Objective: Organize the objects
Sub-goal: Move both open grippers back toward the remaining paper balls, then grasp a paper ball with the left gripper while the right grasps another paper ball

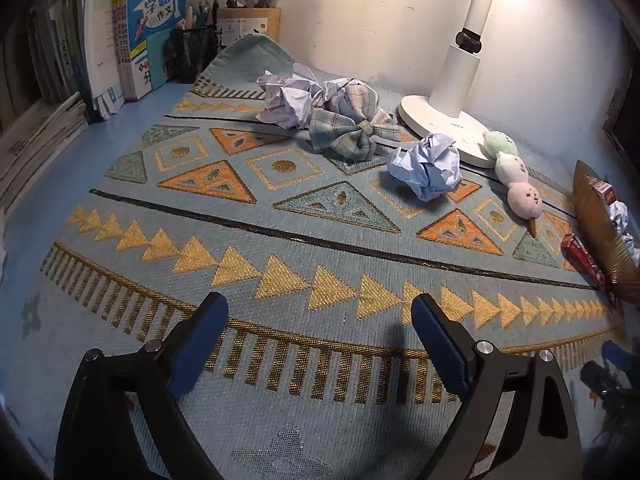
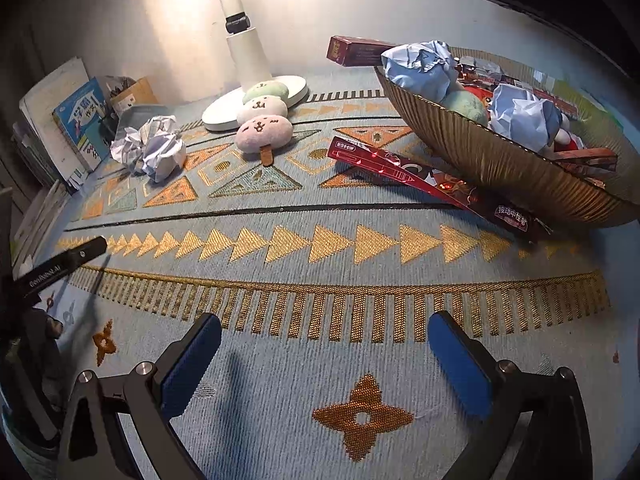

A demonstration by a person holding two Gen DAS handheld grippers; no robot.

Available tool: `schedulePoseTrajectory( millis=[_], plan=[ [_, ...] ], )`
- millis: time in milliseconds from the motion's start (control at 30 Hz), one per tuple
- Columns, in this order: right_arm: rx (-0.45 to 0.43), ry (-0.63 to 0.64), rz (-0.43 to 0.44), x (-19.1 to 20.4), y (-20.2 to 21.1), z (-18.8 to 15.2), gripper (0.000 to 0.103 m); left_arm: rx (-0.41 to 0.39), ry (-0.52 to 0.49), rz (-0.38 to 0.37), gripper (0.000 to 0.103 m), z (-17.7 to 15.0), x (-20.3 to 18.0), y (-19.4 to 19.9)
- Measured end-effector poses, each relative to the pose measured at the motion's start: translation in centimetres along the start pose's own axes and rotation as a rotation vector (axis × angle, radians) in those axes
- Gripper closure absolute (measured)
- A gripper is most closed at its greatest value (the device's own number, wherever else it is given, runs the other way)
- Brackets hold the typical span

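My left gripper (image 1: 320,304) hangs open over the patterned mat (image 1: 280,240) with nothing between its blue pads. Ahead lie a crumpled paper ball (image 1: 426,170), a second paper wad (image 1: 290,98), a plaid bow (image 1: 352,128) and a three-ball dumpling plush (image 1: 516,184). My right gripper (image 2: 325,320) is open and empty too, low over the mat (image 2: 320,280). To its right stands a ribbed gold bowl (image 2: 500,160) holding paper balls (image 2: 524,116), a green plush (image 2: 464,104) and red packets. A red pen packet (image 2: 432,184) leans under the bowl's near side. The plush (image 2: 262,120) and paper wads (image 2: 156,148) lie further back.
A white desk lamp (image 1: 452,80) stands at the back against the wall, its base beside the plush. Books (image 1: 152,36) and a mesh pen holder (image 1: 192,56) line the back left. A red box (image 2: 356,50) rests on the bowl's far rim. The left gripper's finger (image 2: 60,264) shows at the right wrist view's left edge.
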State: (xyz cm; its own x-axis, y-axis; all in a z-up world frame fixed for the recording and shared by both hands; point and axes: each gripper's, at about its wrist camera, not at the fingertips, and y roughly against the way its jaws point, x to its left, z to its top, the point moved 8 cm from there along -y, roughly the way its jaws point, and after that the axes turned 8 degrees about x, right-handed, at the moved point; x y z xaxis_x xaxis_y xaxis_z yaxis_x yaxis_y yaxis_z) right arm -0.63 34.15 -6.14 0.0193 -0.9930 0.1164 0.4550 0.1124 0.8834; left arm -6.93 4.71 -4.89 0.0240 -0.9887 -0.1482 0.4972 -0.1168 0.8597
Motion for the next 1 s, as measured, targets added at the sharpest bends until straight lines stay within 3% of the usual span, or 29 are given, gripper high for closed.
schedulePoseTrajectory(
  millis=[67,167,333,400,567,700,733,767,800,867,900,1000],
  plan=[
    [0.015,0.029,-0.025,0.5,-0.2,-0.1,0.0,0.007,0.012,-0.079,0.01,0.9,0.6,0.4],
    [0.031,0.099,0.033,3.0,-0.4,0.4,0.0,-0.058,0.058,-0.079,0.01,4.1,3.2,1.3],
    [-0.011,0.226,0.099,10.1,-1.3,4.9,0.0,-0.096,0.041,-0.097,0.01,10.8,5.8,0.0],
    [-0.025,0.259,0.135,12.7,-2.5,7.1,0.0,-0.083,0.04,-0.149,0.01,12.7,6.2,-1.7],
    [-0.052,0.247,0.224,15.9,-6.1,12.4,0.0,-0.045,0.016,-0.232,0.01,15.0,5.5,-5.6],
    [-0.04,0.254,0.179,16.9,-8.7,14.9,0.0,-0.045,0.003,-0.221,0.011,16.0,5.0,-6.9],
    [-0.032,0.25,0.179,17.0,-9.3,15.3,0.002,-0.046,0.0,-0.221,0.012,16.2,4.9,-7.1],
    [-0.02,0.244,0.189,17.1,-9.8,15.6,0.011,-0.051,-0.007,-0.218,0.015,16.3,4.8,-7.2],
    [-0.013,0.239,0.195,17.1,-10.1,15.7,0.017,-0.06,-0.013,-0.216,0.024,16.4,4.6,-7.1],
    [-0.01,0.238,0.198,17.4,-10.4,15.8,0.037,-0.062,-0.026,-0.237,0.04,16.5,4.2,-7.1],
    [-0.015,0.244,0.205,17.6,-10.4,15.9,0.052,-0.076,-0.026,-0.228,0.043,16.6,4.2,-6.9],
    [-0.037,0.263,0.229,17.9,-9.6,15.5,0.054,-0.09,-0.01,-0.231,0.053,16.5,4.4,-6.2]
  ],
)
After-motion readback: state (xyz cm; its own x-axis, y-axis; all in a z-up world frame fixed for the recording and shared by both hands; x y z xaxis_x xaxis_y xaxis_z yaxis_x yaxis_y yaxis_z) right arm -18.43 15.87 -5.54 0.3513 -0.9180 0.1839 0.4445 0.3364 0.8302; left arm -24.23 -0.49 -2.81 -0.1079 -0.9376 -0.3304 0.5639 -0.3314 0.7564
